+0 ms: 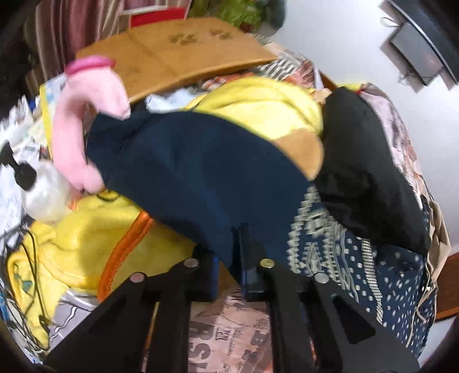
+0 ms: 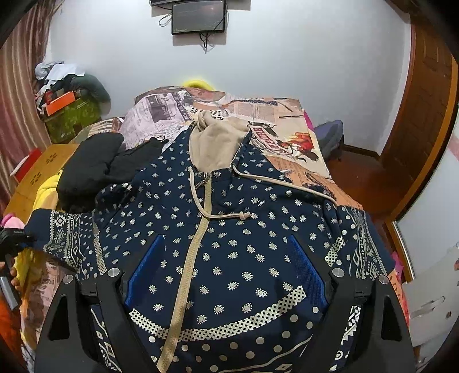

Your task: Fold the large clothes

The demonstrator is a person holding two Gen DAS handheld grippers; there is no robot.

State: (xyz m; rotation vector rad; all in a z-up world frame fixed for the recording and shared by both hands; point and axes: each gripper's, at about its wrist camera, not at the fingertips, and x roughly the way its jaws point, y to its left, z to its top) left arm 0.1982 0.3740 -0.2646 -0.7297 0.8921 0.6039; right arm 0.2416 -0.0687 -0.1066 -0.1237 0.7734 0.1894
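Left tongs (image 1: pixel 229 258) pinch the navy white-patterned zip hoodie's (image 2: pixel 229 244) sleeve (image 1: pixel 200 172); right tongs (image 2: pixel 226 269) gape wide above its front.

A home bedroom is shown. A bed (image 2: pixel 287 120) covered by a newspaper-print sheet is set against a white wall (image 2: pixel 287 57), on which a small screen (image 2: pixel 198 17) is mounted. A wooden door (image 2: pixel 424 120) is seen at the right and a striped curtain (image 2: pixel 17 114) at the left. Clothes are heaped on the bed, among them a patterned hoodie (image 2: pixel 229 244), a yellow blanket (image 1: pixel 258 100) and a pink plush toy (image 1: pixel 83 120). More clutter (image 2: pixel 66 94) is piled in the corner.
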